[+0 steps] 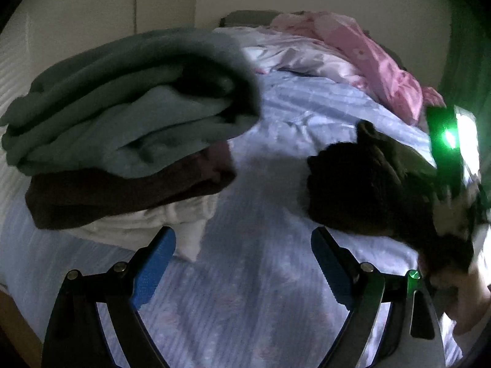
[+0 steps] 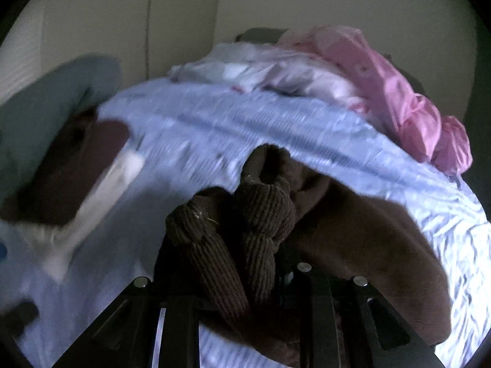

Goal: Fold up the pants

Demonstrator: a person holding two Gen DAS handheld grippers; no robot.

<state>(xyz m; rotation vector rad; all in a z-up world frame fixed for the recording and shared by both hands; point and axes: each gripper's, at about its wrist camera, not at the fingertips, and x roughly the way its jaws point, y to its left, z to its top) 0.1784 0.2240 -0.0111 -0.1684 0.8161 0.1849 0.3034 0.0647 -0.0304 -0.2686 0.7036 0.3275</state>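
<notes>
Pants: dark brown corduroy pants [image 2: 264, 214] lie bunched on the bed [image 1: 245, 276], toward its right edge.
Right tongs [image 2: 264, 276]: clamped on a gathered fold of the pants.
Left tongs [image 1: 242, 263]: apart, empty, over bare sheet.
Stack: folded towels [image 1: 122, 116] at the bed's left edge.
Advice: probably spread the pants flat on the bare sheet first, left tongs taking the opposite hem, clear of the stack.
</notes>
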